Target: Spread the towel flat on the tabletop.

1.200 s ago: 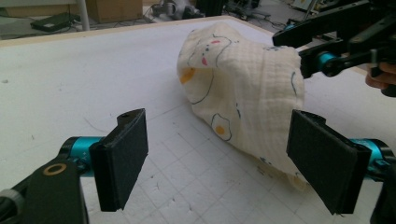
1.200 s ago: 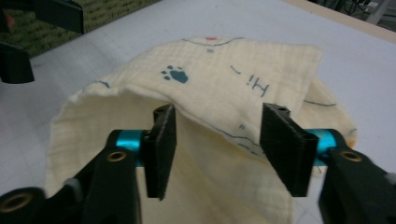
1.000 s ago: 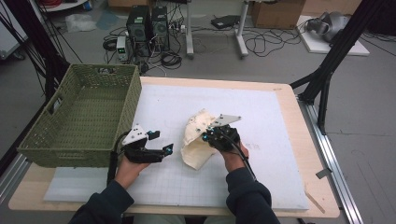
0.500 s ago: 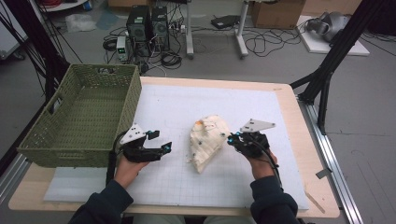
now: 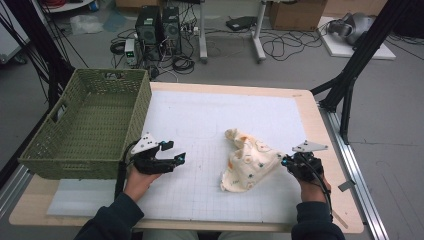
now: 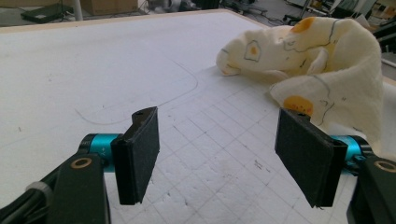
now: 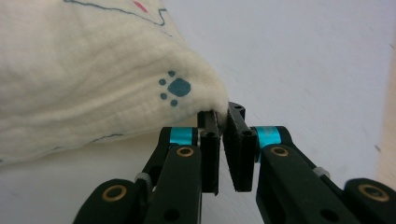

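A cream cloth (image 5: 247,160) with small printed animals lies crumpled on the white mat (image 5: 200,120), right of centre. My right gripper (image 5: 286,163) is shut on the cloth's right corner, and the fabric is stretched toward it. In the right gripper view the cloth (image 7: 93,79) bulges to the left, its tip pinched between the pads of the right gripper (image 7: 223,122). My left gripper (image 5: 176,151) rests open near the mat's left side, apart from the cloth. In the left gripper view its jaws (image 6: 219,154) stand wide with nothing between them, and the cloth (image 6: 322,70) lies beyond, to the right.
A green woven basket (image 5: 60,150) sits at the table's left edge, just behind my left hand. The wooden table edge (image 5: 330,150) runs close to my right hand. Past the table, computers, cables and black stand legs (image 5: 350,75) crowd the floor.
My right gripper has pulled the cloth's corner to the right, from the mat's centre toward the right edge, stretching the cloth out. The left gripper has stayed nearly still and open.
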A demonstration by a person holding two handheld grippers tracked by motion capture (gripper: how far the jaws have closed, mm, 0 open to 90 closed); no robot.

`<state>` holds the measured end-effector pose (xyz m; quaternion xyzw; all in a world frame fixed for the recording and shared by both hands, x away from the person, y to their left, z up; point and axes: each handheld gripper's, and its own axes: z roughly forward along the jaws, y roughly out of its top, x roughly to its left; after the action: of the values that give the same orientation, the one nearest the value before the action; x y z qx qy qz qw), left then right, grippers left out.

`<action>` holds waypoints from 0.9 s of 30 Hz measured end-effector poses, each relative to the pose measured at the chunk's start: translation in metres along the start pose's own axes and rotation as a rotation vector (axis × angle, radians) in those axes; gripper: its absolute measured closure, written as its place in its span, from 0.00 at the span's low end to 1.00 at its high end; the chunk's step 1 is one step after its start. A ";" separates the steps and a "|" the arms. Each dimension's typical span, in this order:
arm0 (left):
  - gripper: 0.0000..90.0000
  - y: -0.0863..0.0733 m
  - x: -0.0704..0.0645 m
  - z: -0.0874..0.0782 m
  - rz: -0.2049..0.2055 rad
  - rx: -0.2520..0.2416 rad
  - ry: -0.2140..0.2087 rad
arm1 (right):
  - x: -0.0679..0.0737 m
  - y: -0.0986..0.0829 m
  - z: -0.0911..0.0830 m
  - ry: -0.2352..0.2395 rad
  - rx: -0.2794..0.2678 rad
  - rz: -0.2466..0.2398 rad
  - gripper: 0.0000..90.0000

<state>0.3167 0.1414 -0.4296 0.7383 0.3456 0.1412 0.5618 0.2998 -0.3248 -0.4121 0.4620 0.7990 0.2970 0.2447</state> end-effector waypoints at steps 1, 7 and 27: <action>0.35 0.000 0.000 0.000 0.000 0.001 -0.001 | -0.002 -0.002 0.001 -0.018 0.013 0.003 0.93; 0.35 0.000 0.000 -0.001 0.000 0.003 0.002 | -0.009 -0.007 -0.011 -0.083 -0.032 0.072 0.55; 0.36 0.000 0.000 0.000 0.004 0.008 -0.007 | 0.075 0.077 0.024 0.143 -0.134 -0.073 0.38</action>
<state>0.3164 0.1411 -0.4298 0.7418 0.3425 0.1384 0.5598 0.3274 -0.2217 -0.3834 0.3929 0.8091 0.3730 0.2279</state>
